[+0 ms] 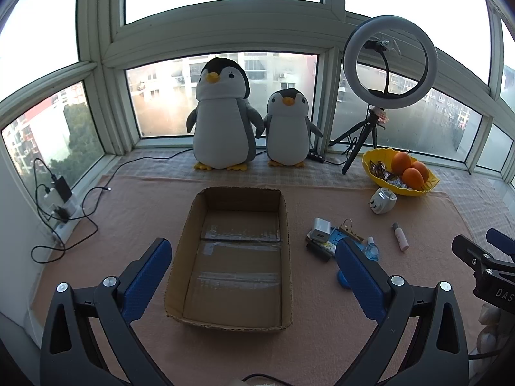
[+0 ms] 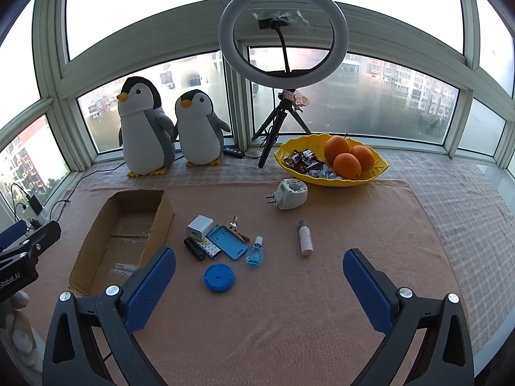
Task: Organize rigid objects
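Note:
An empty cardboard box (image 1: 235,257) (image 2: 125,234) lies open on the pink cloth. To its right lie a white charger (image 2: 200,226), a blue phone case (image 2: 228,241), a black battery (image 2: 194,248), a small blue bottle (image 2: 255,252), a blue round tape measure (image 2: 219,277), a white tube (image 2: 305,237) and a white plug adapter (image 2: 289,194). My left gripper (image 1: 251,257) is open and empty, held over the box. My right gripper (image 2: 259,268) is open and empty, held above the cloth near the small objects.
Two plush penguins (image 1: 225,119) stand at the window. A ring light on a tripod (image 2: 283,32) and a yellow bowl (image 2: 379,165) of oranges and sweets sit at the back right. A power strip with cables (image 1: 61,206) lies at the left edge.

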